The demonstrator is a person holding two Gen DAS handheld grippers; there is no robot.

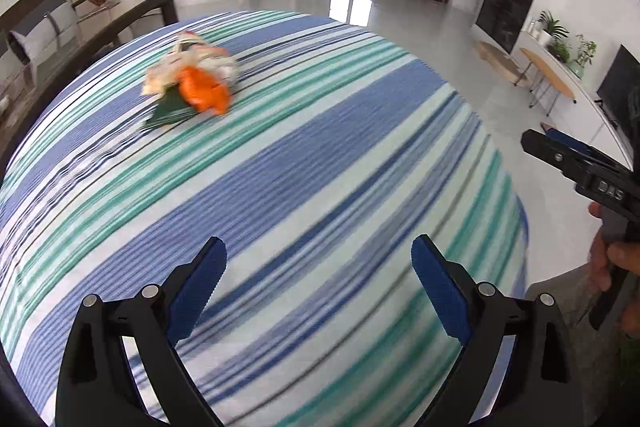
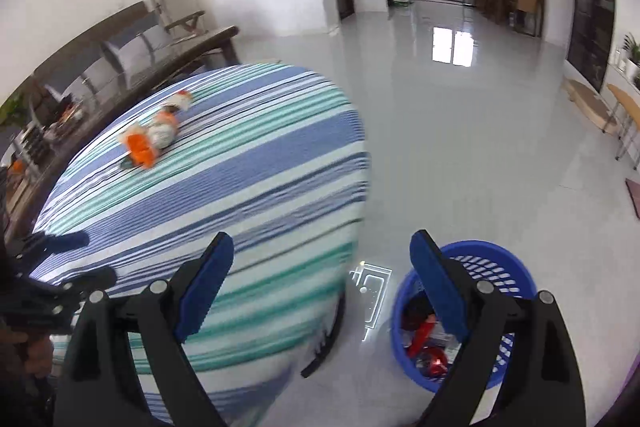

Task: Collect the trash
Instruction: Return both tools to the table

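A pile of crumpled trash (image 1: 192,83), orange, white and green wrappers, lies on the far left part of a table with a blue, teal and white striped cloth (image 1: 320,163). It also shows in the right wrist view (image 2: 154,139). My left gripper (image 1: 319,267) is open and empty above the near part of the table, well short of the pile. My right gripper (image 2: 322,263) is open and empty, off the table's right edge above the floor. A blue plastic basket (image 2: 492,267) with red scraps inside stands on the floor under its right finger.
The right gripper (image 1: 576,163) shows at the right edge of the left wrist view. A dark wooden bench (image 2: 168,43) and low table stand beyond the striped table. Glossy grey floor (image 2: 460,131) stretches to the right. A side table with plants (image 1: 556,39) lines the right wall.
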